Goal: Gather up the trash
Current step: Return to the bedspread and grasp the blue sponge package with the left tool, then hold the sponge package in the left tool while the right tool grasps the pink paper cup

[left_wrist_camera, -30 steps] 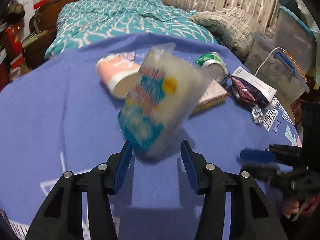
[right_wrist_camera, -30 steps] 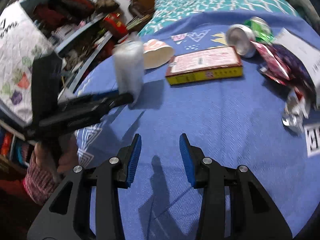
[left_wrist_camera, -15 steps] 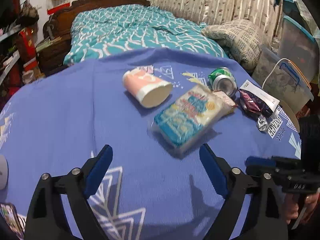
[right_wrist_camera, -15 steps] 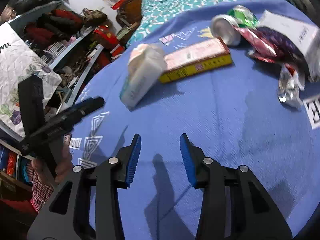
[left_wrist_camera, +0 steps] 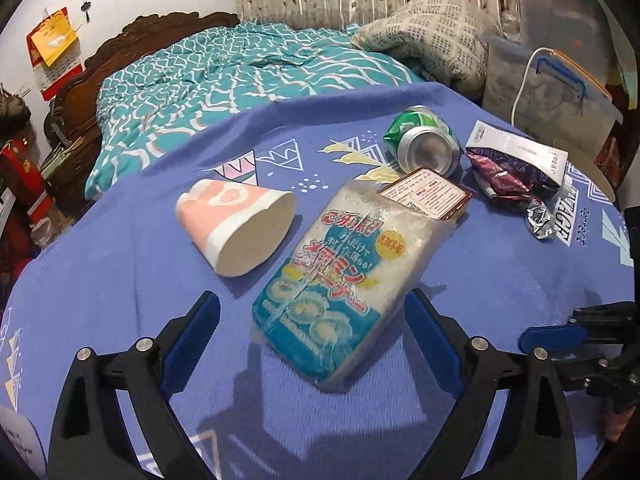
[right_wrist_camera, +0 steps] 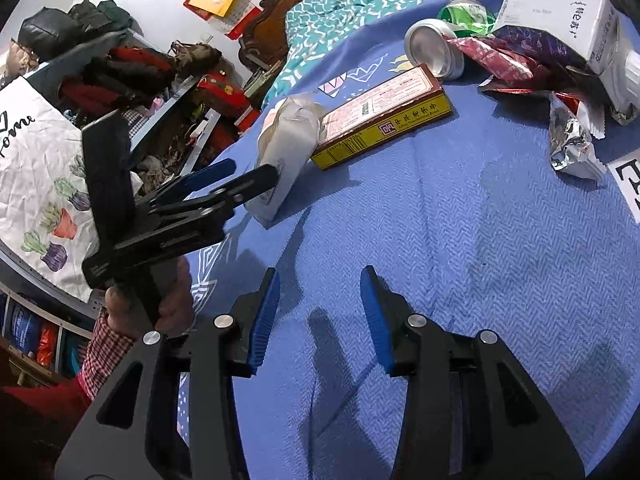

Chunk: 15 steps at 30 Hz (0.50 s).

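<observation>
A clear packet with blue and red print [left_wrist_camera: 332,280] lies flat on the blue cloth, its far end resting on a red and yellow box [left_wrist_camera: 428,196]. My left gripper [left_wrist_camera: 312,300] straddles the packet's near end. Its jaws are opening and its pads do not touch the packet. From the right wrist, the left gripper [right_wrist_camera: 244,174] appears beside the packet [right_wrist_camera: 288,148] and the box [right_wrist_camera: 384,120]. My right gripper [right_wrist_camera: 320,276] hovers open over bare cloth with nothing between its fingers. A pink paper cup [left_wrist_camera: 236,224] lies on its side to the left.
A green can [left_wrist_camera: 428,140], a purple wrapper [left_wrist_camera: 504,172], a white carton [left_wrist_camera: 520,148] and crumpled foil [left_wrist_camera: 538,220] lie at the far right. Behind the table are a teal bed [left_wrist_camera: 240,64] and plastic bins [left_wrist_camera: 560,100]. Cluttered shelves [right_wrist_camera: 140,80] stand left.
The left gripper let go of the packet, which fell from upright to flat against the box. Its jaws spread wide. The right gripper stayed nearly in place.
</observation>
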Tool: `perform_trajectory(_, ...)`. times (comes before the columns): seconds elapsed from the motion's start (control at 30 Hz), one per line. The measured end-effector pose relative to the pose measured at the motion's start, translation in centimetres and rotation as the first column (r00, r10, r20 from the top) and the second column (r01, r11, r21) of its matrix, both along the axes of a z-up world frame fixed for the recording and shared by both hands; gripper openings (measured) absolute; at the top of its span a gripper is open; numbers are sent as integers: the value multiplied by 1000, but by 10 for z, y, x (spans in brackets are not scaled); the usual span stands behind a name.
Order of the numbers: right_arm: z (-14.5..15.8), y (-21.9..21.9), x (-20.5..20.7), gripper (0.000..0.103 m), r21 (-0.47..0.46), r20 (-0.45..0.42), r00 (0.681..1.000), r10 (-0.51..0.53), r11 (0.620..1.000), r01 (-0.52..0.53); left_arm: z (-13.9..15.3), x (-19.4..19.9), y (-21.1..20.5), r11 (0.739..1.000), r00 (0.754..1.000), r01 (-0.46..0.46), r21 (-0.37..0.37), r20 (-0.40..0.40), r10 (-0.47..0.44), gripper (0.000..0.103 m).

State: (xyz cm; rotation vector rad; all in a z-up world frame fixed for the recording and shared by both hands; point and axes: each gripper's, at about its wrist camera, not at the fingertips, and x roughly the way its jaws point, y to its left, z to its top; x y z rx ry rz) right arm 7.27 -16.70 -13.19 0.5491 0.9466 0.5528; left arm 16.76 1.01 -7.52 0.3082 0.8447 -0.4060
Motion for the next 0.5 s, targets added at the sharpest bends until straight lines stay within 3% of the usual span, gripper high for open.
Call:
perform_trajectory(0.27, 3, 7, -2, 56, -17, 29, 999, 27, 1000, -26, -11, 6, -10, 1000, 1000, 17, 7, -22, -17, 89)
perform_trajectory(0.4, 3, 7, -3, 57, -15, 30, 999, 23, 1000, -22, -15, 1, -13, 1000, 1000, 11, 18, -16, -11, 72)
perform_trajectory(0.5, 2, 5, -2, 57, -13, 30, 999, 19, 1000, -19, -14, -9, -12, 1000, 1000, -2, 28, -4, 2, 67)
